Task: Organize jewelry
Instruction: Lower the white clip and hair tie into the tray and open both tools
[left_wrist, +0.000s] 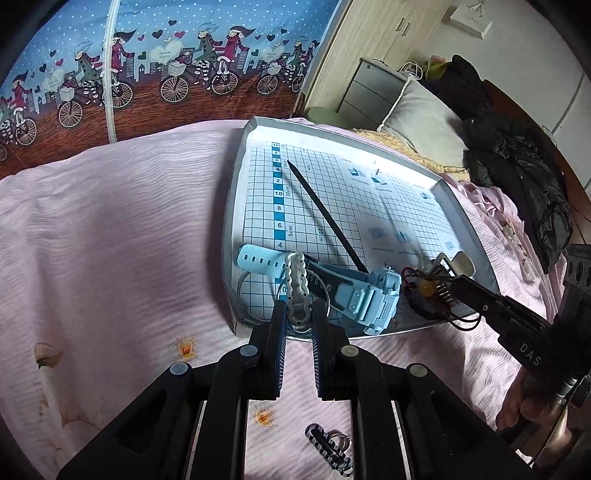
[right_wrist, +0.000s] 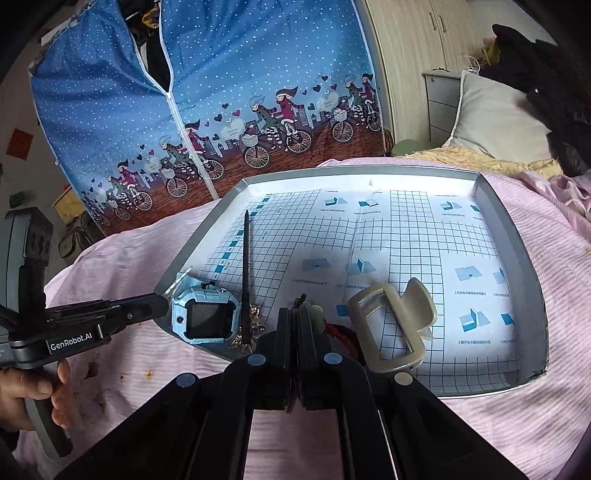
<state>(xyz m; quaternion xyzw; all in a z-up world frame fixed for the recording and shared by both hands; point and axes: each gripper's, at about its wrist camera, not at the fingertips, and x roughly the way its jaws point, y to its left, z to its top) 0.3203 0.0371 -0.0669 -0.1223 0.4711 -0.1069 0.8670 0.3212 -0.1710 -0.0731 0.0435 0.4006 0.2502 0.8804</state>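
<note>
Pink bedspread (left_wrist: 110, 229) carries a grid-lined tray (left_wrist: 236, 206) holding a blue smartwatch (left_wrist: 373, 299) and beige hair claw (right_wrist: 391, 325). I see my left gripper (left_wrist: 298, 325) clamped on a wavy silver clip (left_wrist: 297, 284), my right gripper (right_wrist: 295, 325) pinched together on a dark red beaded bracelet (left_wrist: 428, 295), both at the tray's near edge.

A pink ribbed bedspread (left_wrist: 110, 221) covered the bed. Behind it stood a blue fabric wardrobe (right_wrist: 229, 92) printed with cyclists, a grey drawer unit (left_wrist: 369, 88), a pillow (right_wrist: 495, 118) and dark jackets (left_wrist: 517, 147).
</note>
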